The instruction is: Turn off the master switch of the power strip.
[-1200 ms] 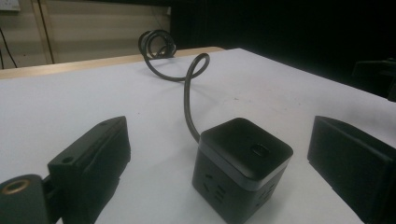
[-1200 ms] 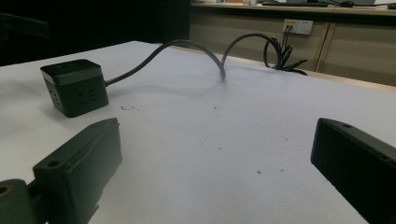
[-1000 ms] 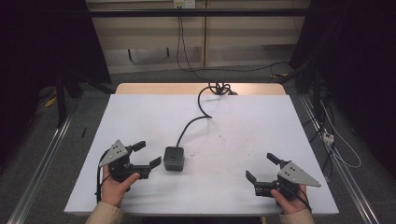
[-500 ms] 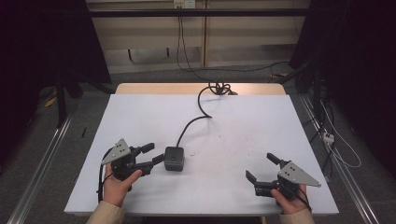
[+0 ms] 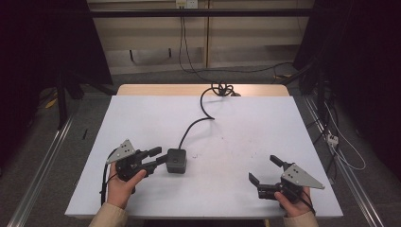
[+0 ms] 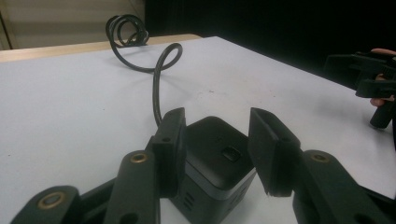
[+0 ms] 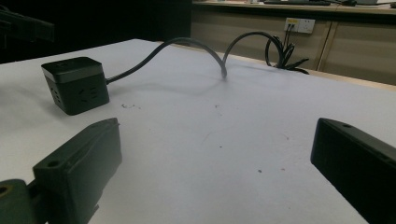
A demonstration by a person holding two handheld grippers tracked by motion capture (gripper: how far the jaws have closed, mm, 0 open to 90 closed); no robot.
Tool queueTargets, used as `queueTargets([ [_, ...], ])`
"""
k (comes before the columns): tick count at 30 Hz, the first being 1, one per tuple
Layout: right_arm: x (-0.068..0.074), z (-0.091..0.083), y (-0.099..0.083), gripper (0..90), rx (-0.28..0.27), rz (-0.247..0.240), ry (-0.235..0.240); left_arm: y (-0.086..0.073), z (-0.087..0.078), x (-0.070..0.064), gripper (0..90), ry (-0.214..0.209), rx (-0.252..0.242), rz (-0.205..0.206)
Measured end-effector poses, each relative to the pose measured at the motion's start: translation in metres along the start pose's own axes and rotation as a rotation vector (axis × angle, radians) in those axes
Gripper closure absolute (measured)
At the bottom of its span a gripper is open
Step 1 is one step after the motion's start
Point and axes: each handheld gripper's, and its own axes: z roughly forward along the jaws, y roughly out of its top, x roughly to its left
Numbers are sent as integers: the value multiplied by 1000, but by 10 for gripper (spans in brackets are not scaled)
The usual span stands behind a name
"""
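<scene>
1. The black power cube (image 5: 176, 161) sits on the white counter (image 5: 246, 127), left of its middle and near the front edge; no brand, label or readable writing shows on it in any picture.
2. The left gripper (image 5: 158, 159) has its fingers spread to either side of the cube. In the left gripper view one finger (image 6: 170, 149) lies against the cube's side, while a gap separates the other from it, so the cube (image 6: 212, 161) is not pinched.
3. That same view shows a small oval button (image 6: 229, 154) on the cube's top, too small to make out from above.
4. The right gripper view shows socket slots (image 7: 84, 98) on the cube's side face, along with scattered dark marks (image 7: 128, 106) on the counter.
5. The cube's black cord (image 5: 198, 120) curves away toward the far edge and ends in a coil (image 5: 222, 88) there.
6. The right gripper (image 5: 265, 170) is held near the front right corner, well apart from the cube, fingers spread wide and holding nothing.
</scene>
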Motion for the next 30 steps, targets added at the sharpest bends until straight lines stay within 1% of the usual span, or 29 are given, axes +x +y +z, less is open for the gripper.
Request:
queueTargets([
  [4,0,0,0,14,0,-1,0,1,2,-1,607,2,0,-4],
  [8,0,0,0,15,0,-1,0,2,4,0,628,-3,11,0],
  [14,0,0,0,14,0,-2,1,3,7,-1,663,-10,14,-5],
  [15,0,0,0,15,0,-2,2,3,8,-1,668,-9,14,-12],
  [17,0,0,0,14,0,-3,2,4,9,-1,670,-10,22,-7],
  [20,0,0,0,15,0,-3,2,4,11,-2,679,-15,24,-13],
  [24,0,0,0,15,-1,-4,2,4,13,-3,698,-18,25,-11],
  [27,0,0,1,14,-1,-5,3,5,13,-3,739,-17,38,1],
  [30,0,0,1,14,-1,-5,3,5,14,-3,751,-18,46,1],
])
